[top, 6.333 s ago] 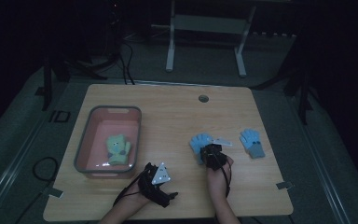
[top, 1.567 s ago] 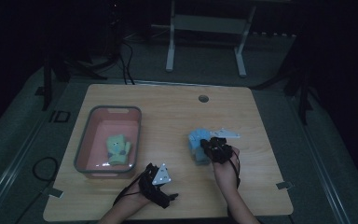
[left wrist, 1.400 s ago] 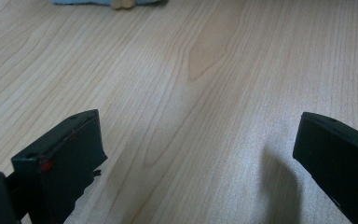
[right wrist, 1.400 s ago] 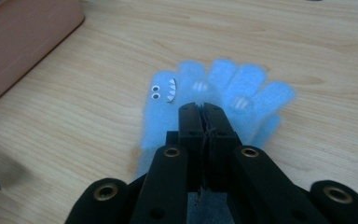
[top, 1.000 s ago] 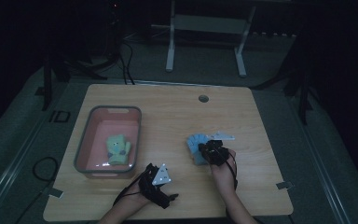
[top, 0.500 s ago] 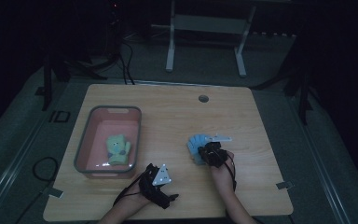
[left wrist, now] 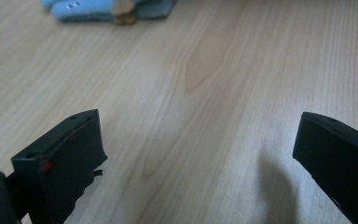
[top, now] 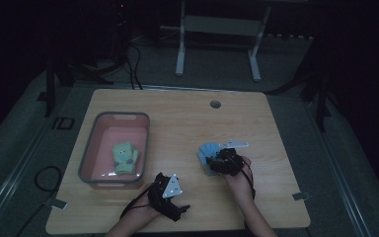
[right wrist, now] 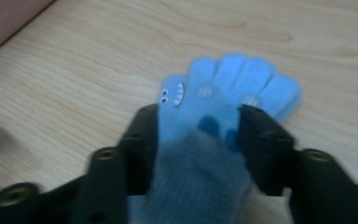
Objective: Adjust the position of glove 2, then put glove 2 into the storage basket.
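Note:
A light-blue glove (top: 206, 153) with a grey cuff lies flat on the wooden table (top: 177, 128), right of centre. In the right gripper view its printed fingers (right wrist: 235, 84) point away from me, and I cannot tell whether a second glove lies under it. My right gripper (top: 218, 160) (right wrist: 198, 114) straddles the glove's palm. Its jaws have just been opening and stand apart at the glove's two sides, no longer pinching it. My left gripper (top: 177, 200) (left wrist: 196, 144) rests near the front edge, open over bare wood, and the blue glove (left wrist: 93, 7) lies far ahead of it.
A pink tub (top: 116, 116) at the table's left holds a green glove (top: 123, 157). A small round hole (top: 215, 104) sits near the table's far edge. White frame legs (top: 180, 44) stand on the floor beyond the table.
A second blue glove that lay further right is gone from there. My right gripper brought it left to the other blue glove and has settled low on the table. The left hand has kept still.

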A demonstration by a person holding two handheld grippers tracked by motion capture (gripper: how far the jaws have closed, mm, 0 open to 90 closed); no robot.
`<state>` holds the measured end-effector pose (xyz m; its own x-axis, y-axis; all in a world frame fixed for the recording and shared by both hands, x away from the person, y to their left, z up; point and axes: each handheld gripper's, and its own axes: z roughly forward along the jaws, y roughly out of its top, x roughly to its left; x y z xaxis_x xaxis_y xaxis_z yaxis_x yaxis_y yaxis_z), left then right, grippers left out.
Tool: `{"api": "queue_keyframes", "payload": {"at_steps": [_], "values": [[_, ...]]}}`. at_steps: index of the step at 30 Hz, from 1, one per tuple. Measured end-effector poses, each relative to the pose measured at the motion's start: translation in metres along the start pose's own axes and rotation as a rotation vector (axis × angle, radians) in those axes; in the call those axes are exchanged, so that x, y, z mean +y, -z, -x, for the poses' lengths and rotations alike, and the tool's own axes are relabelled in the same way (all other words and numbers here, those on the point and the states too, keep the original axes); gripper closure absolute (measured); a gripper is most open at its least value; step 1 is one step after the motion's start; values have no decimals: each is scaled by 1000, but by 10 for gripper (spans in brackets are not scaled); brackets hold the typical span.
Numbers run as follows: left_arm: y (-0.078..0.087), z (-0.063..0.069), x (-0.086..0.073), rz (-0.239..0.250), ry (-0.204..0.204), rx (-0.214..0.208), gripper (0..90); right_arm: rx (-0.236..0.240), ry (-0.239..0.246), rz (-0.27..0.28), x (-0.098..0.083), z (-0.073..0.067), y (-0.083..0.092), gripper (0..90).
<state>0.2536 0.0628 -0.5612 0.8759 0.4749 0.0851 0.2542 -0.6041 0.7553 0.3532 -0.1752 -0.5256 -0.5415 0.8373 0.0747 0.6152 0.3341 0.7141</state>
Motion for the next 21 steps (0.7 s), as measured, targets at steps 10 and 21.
{"api": "queue_keyframes", "payload": {"at_steps": [10, 21], "values": [[5, 0, 14, 37, 58, -51, 20, 175, 37, 32, 0, 12, 14, 137], [-8, -1, 28, 14, 31, -118, 21, 157, 75, 24, 8, 44, 38, 137]]}}
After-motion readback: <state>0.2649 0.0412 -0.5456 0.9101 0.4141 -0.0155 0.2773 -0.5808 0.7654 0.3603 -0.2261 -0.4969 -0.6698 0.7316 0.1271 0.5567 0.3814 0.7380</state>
